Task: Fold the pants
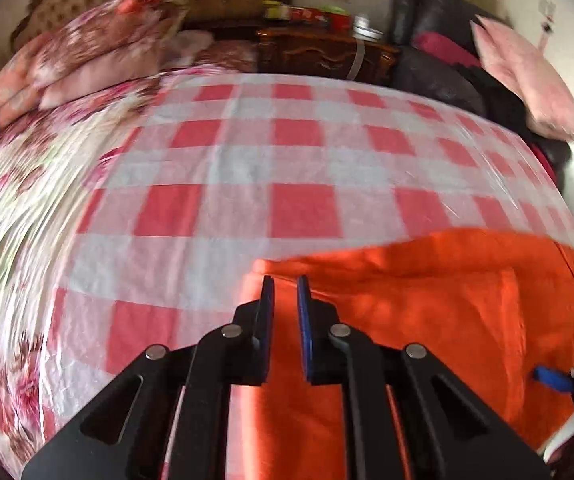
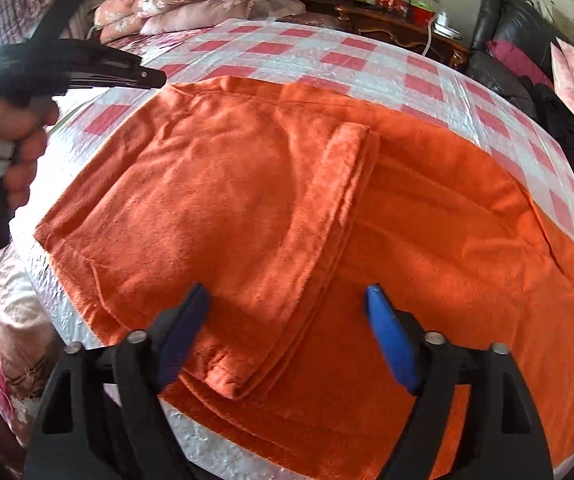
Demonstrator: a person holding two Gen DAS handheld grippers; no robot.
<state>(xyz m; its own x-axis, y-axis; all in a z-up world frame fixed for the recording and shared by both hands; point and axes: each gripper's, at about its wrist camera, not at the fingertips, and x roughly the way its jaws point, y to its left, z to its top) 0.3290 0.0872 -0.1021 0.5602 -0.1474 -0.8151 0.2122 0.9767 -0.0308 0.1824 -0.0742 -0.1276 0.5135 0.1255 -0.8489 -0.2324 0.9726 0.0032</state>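
While the orange pants (image 2: 287,208) lie part-folded on the checked sheet (image 1: 247,152), left gripper (image 1: 285,284) nearly closed, empty, above their left edge, right gripper (image 2: 287,300) spread, released, over the near folded leg.

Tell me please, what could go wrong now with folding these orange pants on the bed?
1. The left tongs are nearly shut with no cloth visibly between them, so they may lift nothing.
2. The folded leg lies loose on the orange pants; the open right tongs above it might pinch only its top layer and pull the fold apart.
3. The checked plastic sheet looks glossy, so the pants may slide when tugged.
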